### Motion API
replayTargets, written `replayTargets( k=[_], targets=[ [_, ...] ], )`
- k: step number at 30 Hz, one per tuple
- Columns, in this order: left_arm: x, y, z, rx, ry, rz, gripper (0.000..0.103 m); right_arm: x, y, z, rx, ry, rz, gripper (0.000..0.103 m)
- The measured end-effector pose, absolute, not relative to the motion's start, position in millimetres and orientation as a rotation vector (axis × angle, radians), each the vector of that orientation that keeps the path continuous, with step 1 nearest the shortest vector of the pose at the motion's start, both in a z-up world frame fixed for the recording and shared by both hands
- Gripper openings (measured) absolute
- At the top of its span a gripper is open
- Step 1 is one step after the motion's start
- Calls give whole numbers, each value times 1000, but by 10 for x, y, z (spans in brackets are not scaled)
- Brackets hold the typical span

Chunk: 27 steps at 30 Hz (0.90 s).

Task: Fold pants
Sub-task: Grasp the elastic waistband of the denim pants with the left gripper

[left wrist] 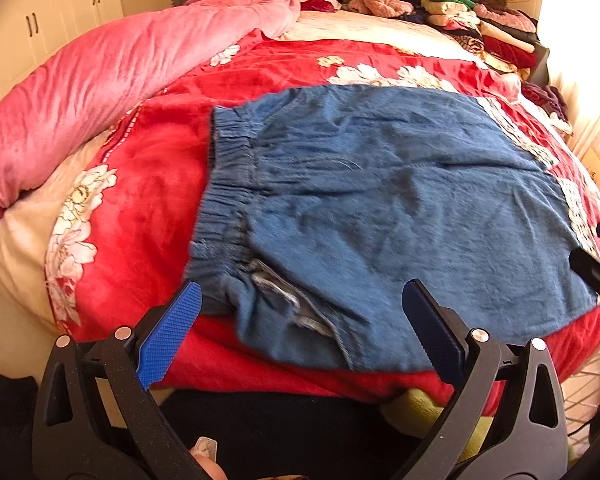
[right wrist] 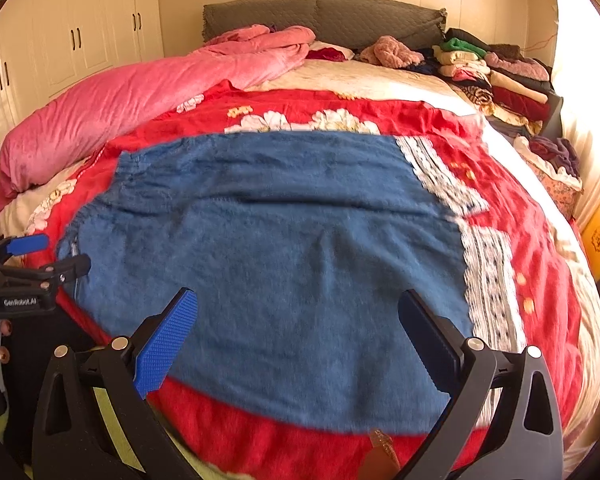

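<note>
Left wrist view: the red floral blanket (left wrist: 148, 184) covers the bed; a pink quilt (left wrist: 112, 76) lies bunched along its far left side, and stacks of folded clothes (left wrist: 484, 28) sit at the far right corner. The blue pants (left wrist: 380, 200) lie spread flat on the blanket, elastic waistband (left wrist: 224, 200) toward the left and lace-trimmed hem (right wrist: 488, 264) toward the right.

The left gripper (left wrist: 304, 332) hovers over the near waistband corner, jaws wide, holding nothing. The right gripper (right wrist: 300, 336) hovers over the near hem area, jaws wide, likewise empty.

Probable faults:
- The plush blanket may be pinched together with the denim, dragging it into the fold.
- Grasping only the top layer would separate the layers and skew the fold.
- Uneven lift between both grippers would misalign the edges.
- The pocket opening (left wrist: 288, 300) may snag a finger.
</note>
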State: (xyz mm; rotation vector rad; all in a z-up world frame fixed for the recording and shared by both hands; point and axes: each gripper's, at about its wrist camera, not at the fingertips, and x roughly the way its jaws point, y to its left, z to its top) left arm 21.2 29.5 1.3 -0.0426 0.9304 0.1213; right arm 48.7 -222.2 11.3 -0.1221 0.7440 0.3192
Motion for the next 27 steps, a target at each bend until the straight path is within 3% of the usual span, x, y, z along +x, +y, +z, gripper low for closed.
replayTargets(
  k=[27],
  targets=[
    [1314, 1211, 143, -75, 956, 266, 95, 1877, -1538, 287, -225, 752, 434, 99]
  ],
)
